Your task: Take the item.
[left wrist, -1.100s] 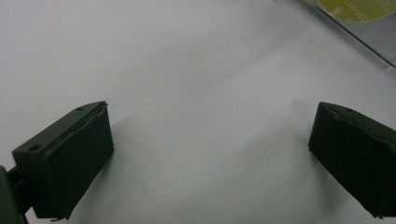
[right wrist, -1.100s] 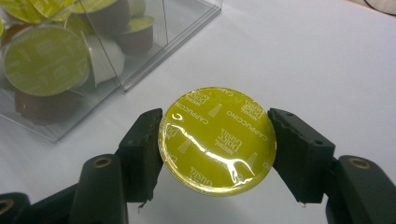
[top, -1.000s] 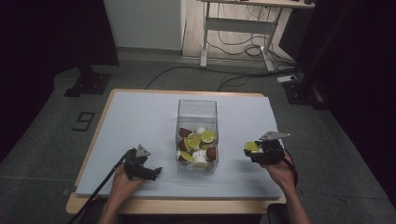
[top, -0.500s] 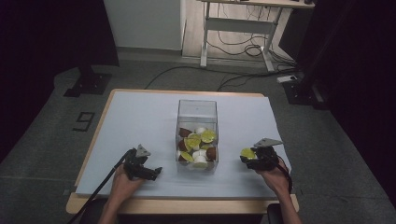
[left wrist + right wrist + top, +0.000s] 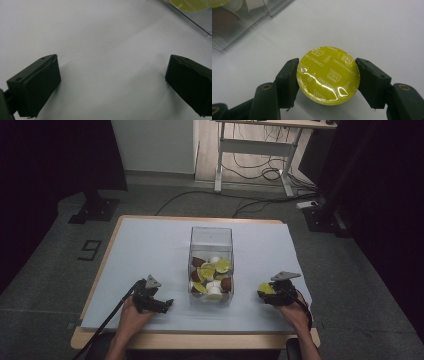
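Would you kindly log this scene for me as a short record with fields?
Surface: white table cover
Container: clear plastic box at the centre, holding yellow, brown and white capsules
Right gripper: shut on a yellow cappuccino capsule, foil lid facing the camera, right of the box
Left gripper: open, nothing between its jaws, low over the cover left of the box

A box (image 5: 211, 240) of capsules (image 5: 212, 277) stands mid-table (image 5: 150, 240), between both hand-held grippers.
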`<action>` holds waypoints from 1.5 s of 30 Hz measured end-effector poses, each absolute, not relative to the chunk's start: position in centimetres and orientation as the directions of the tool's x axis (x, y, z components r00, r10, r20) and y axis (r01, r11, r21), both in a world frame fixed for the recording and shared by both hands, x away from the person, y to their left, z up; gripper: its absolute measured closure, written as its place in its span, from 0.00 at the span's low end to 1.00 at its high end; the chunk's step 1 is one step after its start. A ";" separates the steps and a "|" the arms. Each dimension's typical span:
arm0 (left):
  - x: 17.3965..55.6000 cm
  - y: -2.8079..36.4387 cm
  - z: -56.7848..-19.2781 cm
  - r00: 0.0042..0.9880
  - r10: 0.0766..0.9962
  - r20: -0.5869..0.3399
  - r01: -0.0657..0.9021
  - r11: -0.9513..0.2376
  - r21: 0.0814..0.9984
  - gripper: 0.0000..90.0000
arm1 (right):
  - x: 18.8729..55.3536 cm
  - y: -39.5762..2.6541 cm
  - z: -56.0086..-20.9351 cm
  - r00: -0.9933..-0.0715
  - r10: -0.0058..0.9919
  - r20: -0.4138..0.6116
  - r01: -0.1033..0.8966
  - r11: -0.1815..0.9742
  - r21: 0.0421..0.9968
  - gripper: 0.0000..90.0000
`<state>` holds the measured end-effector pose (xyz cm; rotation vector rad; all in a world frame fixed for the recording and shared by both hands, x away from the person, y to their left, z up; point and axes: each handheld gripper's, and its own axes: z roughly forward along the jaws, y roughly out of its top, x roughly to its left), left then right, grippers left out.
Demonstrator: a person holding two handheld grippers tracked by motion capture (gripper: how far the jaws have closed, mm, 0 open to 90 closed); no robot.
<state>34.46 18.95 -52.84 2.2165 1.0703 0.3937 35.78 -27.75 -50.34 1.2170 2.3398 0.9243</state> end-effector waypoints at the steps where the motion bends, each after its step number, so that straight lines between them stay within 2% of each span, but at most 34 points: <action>1: 34.5 19.0 -52.8 0.624 0.781 -0.007 0.591 -0.465 0.659 0.00 | 35.8 -27.8 -50.3 -0.572 0.820 -0.005 0.595 0.420 0.685 0.42; 9: 34.5 19.0 -52.8 0.624 0.781 -0.007 0.590 -0.465 0.659 0.00 | 36.0 -27.8 -50.6 -0.571 0.821 -0.008 0.592 0.419 0.688 0.41; 13: 34.5 18.9 -52.8 0.624 0.781 -0.007 0.590 -0.466 0.659 0.00 | 36.2 -27.6 -50.7 -0.569 0.822 -0.033 0.586 0.433 0.684 0.29; 17: 34.4 18.9 -52.8 0.625 0.781 -0.006 0.589 -0.466 0.660 0.00 | 36.2 -27.5 -50.6 -0.566 0.823 -0.043 0.580 0.435 0.689 0.23; 26: 34.4 18.9 -52.8 0.627 0.779 -0.003 0.586 -0.469 0.661 0.00 | 35.8 -27.0 -50.0 -0.576 0.816 -0.053 0.553 0.437 0.709 0.22; 36: 33.7 18.7 -52.5 0.655 0.754 0.036 0.537 -0.499 0.680 0.10 | 34.9 -26.3 -49.0 -0.600 0.798 -0.055 0.511 0.435 0.742 0.24; 45: 33.1 18.1 -51.8 0.707 0.707 0.007 0.500 -0.507 0.702 0.14 | 34.2 -25.4 -48.4 -0.638 0.769 -0.035 0.487 0.439 0.755 0.26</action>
